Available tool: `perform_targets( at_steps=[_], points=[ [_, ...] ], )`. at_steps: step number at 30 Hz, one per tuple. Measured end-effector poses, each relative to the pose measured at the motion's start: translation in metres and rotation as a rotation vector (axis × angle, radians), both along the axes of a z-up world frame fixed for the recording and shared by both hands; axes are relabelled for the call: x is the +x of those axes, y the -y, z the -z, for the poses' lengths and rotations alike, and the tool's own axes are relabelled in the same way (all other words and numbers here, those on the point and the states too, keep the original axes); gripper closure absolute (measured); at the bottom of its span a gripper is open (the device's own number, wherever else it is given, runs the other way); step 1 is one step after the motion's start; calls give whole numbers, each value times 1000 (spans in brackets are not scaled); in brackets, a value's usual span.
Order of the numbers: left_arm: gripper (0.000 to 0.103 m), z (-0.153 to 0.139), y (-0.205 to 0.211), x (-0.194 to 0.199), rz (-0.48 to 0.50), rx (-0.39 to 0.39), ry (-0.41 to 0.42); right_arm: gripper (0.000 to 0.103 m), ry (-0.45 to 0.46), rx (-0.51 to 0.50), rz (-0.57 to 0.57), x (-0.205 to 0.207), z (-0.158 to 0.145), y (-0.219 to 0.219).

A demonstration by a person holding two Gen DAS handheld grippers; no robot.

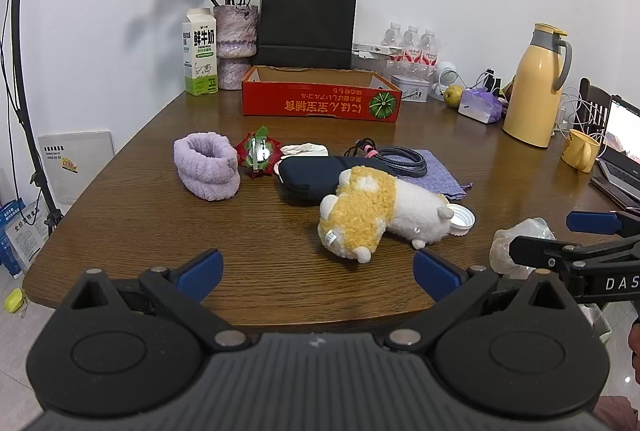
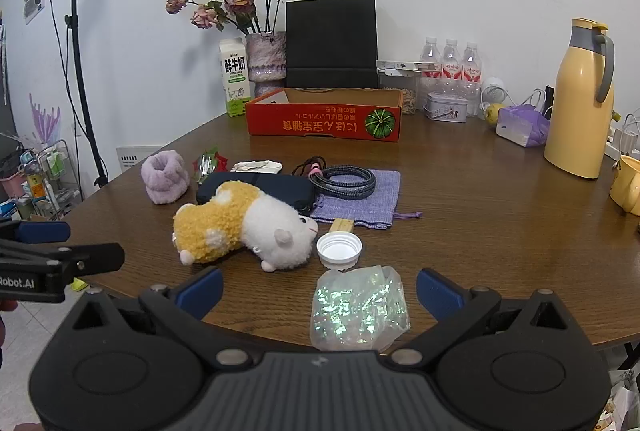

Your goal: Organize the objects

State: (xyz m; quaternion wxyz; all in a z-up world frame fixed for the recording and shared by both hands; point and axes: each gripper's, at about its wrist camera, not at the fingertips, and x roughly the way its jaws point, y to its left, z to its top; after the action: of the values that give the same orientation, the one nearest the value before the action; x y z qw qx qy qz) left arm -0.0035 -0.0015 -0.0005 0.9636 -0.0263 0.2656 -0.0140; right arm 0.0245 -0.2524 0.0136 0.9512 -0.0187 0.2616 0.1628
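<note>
Wooden tabletop [image 2: 480,231] carries clutter; the iridescent bag [image 2: 359,311] lies directly between the right claw's [image 2: 320,291] spread, empty jaws, nearer than the equally spread left claw [image 1: 318,271].

Right gripper [image 2: 319,293] fingers spread wide — iridescent crinkled bag [image 2: 358,313] between them, plush toy [image 2: 244,225] beyond.
</note>
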Motion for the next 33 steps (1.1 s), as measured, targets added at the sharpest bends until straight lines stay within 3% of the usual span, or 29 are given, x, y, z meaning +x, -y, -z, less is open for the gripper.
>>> perform_targets(
  at_steps=[33],
  points=[
    [0, 1, 1, -2, 1, 0, 4, 0, -2, 1, 4, 1, 3, 1]
  ],
)
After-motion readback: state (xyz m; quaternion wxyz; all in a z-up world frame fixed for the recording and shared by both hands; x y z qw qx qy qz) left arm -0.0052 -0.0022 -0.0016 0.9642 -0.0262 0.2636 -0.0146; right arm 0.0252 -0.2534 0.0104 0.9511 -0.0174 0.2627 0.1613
